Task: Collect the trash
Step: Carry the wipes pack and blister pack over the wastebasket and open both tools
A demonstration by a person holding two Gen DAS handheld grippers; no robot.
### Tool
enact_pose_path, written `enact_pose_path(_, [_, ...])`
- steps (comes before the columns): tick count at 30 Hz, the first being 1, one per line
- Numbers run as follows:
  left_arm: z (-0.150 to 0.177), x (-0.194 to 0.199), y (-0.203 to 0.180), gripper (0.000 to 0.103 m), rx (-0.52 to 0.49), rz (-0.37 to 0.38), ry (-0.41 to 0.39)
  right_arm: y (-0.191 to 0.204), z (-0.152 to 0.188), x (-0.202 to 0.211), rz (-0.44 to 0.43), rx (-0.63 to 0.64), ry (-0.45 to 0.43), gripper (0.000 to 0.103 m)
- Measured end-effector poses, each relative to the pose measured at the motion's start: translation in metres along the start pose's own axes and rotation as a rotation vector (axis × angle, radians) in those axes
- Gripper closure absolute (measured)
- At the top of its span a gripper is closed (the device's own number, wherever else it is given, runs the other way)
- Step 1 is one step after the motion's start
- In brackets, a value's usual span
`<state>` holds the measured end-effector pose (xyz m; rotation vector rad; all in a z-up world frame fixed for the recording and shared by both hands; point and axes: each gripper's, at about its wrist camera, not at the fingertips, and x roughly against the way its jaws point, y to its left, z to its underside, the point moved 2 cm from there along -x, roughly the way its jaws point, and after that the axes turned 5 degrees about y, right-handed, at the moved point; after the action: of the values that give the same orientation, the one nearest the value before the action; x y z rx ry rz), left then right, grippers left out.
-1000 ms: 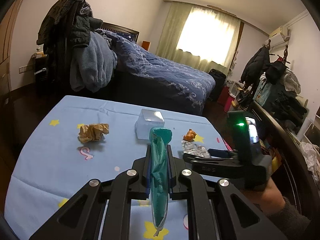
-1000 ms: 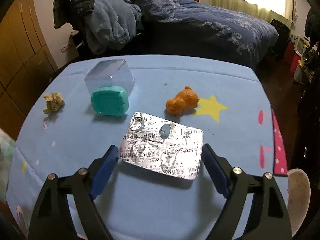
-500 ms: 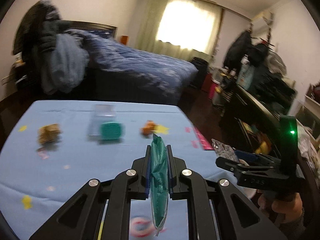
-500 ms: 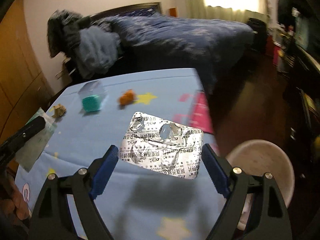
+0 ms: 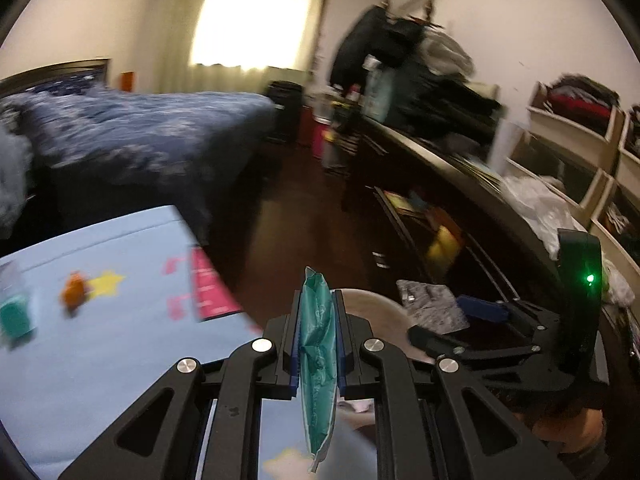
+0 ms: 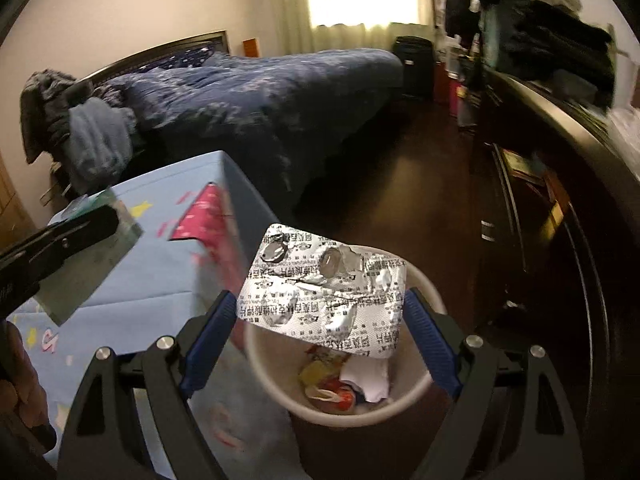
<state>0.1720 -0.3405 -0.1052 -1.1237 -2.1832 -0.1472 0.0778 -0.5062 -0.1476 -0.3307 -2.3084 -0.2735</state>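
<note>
My right gripper (image 6: 320,316) is shut on a crumpled silver blister pack (image 6: 324,292) and holds it right above a round white trash bin (image 6: 416,396) on the floor beside the table. The bin holds several wrappers. My left gripper (image 5: 316,336) is shut on a flat teal wrapper (image 5: 316,356), held edge-on over the table's right edge; it shows at the left of the right wrist view (image 6: 88,264). The right gripper and blister pack (image 5: 432,308) show at the right of the left wrist view, over the bin rim (image 5: 380,304).
The blue star-patterned tablecloth (image 5: 120,344) still carries an orange scrap (image 5: 74,292) and a teal box (image 5: 16,320). A bed (image 6: 260,108) stands behind. A dark cluttered cabinet (image 6: 560,208) runs along the right, with dark wood floor between.
Both grippers swung right, off the table toward the floor. The blister pack now hangs over the trash bin. The teal wrapper stays clamped in the left gripper.
</note>
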Motion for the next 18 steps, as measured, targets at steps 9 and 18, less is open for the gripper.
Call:
enact_pose_path(9, [-0.024,-0.056,-0.034,0.083,-0.053,0.050,0.051,-0.031,0.003,-0.017,0.056,-0.004,0.005,0.017])
enact_pose_path(18, [-0.022,-0.062,-0.020,0.021,0.019,0.055,0.043,-0.044,0.015,-0.038,0.075,-0.025,0.044,0.010])
